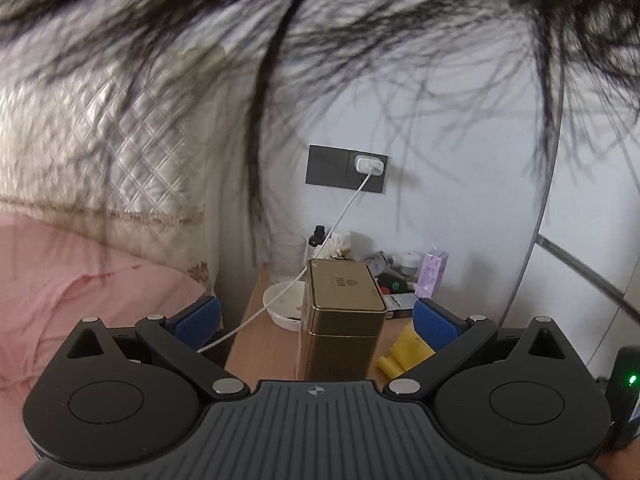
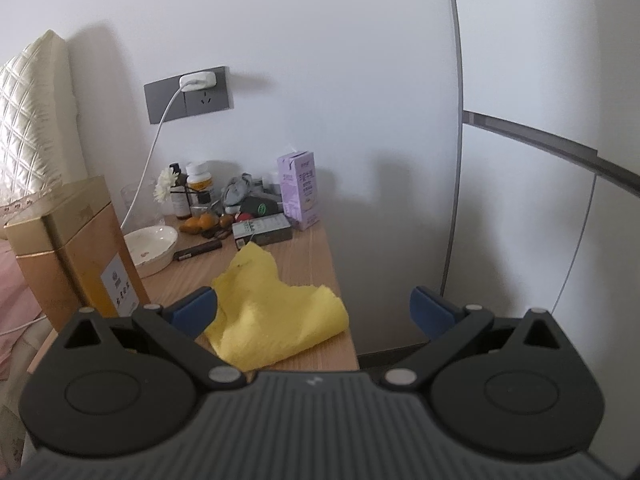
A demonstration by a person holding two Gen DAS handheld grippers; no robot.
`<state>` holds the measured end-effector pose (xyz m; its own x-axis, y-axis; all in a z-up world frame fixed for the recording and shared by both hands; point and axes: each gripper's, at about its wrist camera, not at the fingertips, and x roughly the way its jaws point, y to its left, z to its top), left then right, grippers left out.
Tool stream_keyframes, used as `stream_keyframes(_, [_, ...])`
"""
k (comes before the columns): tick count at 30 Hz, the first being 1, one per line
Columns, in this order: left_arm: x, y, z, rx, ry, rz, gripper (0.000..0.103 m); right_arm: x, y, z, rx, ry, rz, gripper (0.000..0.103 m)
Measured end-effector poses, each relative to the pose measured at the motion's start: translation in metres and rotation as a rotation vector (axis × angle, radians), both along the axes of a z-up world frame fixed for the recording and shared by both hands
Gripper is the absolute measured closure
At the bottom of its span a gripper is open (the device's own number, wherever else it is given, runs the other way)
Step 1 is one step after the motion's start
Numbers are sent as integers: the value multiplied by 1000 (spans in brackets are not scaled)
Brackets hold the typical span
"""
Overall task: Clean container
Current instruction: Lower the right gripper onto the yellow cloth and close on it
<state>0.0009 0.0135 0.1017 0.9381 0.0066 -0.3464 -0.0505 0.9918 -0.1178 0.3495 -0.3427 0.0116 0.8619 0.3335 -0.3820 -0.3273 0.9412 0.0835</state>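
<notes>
A tall gold rectangular tin container [image 1: 342, 320] stands upright on the wooden bedside table [image 1: 256, 320], straight ahead of my left gripper [image 1: 316, 316]. The left gripper is open, its blue pads wide on either side of the tin and not touching it. The tin also shows at the left of the right wrist view [image 2: 76, 252]. A crumpled yellow cloth [image 2: 272, 308] lies on the table's front right part. My right gripper [image 2: 314, 310] is open and empty, hovering just above and behind the cloth. The cloth also shows in the left wrist view [image 1: 404, 350].
A white dish [image 2: 154, 248], a glass [image 1: 286, 256], bottles, a purple carton [image 2: 300, 188], a grey box [image 2: 262, 230] and small items crowd the table's back. A white charger cable [image 2: 148, 168] hangs from the wall socket. A bed with pink sheets [image 1: 80, 288] lies left. Dark hair [image 1: 272, 80] hangs across the left view.
</notes>
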Motion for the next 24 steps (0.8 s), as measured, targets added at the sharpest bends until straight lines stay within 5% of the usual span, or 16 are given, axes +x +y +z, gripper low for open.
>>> stream_keyframes(13, [1,0,-3,-20,73,-6,0,-1,3,-1,0,17,9,0])
stream_keyframes(17, [-3,-4,-5,3,24,-13,0,-1,4,-3,0,16,16,0])
stream_keyframes(24, [13,-16,-56,107,25,4,0,2,1,-11,11,38,37,0])
